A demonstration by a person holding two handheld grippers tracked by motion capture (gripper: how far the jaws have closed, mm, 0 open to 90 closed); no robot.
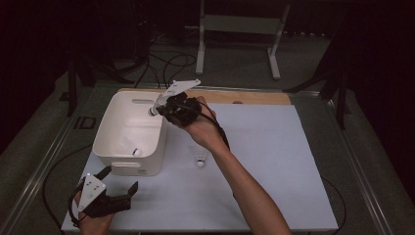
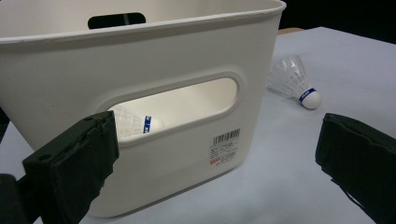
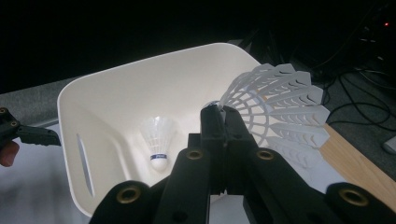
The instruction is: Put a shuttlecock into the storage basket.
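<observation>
Right gripper (image 1: 157, 110): clenched on 1 shuttlecock (image 3: 275, 107) above the white bin (image 1: 110, 128), table's far-left area. Left gripper (image 1: 120, 182): released, near-left corner. 1 shuttlecock inside bin (image 3: 158, 136).

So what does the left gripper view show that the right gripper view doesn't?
Only the left gripper view: a loose shuttlecock lying on the table beside the white bin, the bin's barcode label, and the left gripper with jaws wide apart.

Only the right gripper view: the right gripper shut on a shuttlecock's skirt above the bin's opening.

Both: the bin and the shuttlecock inside it.
</observation>
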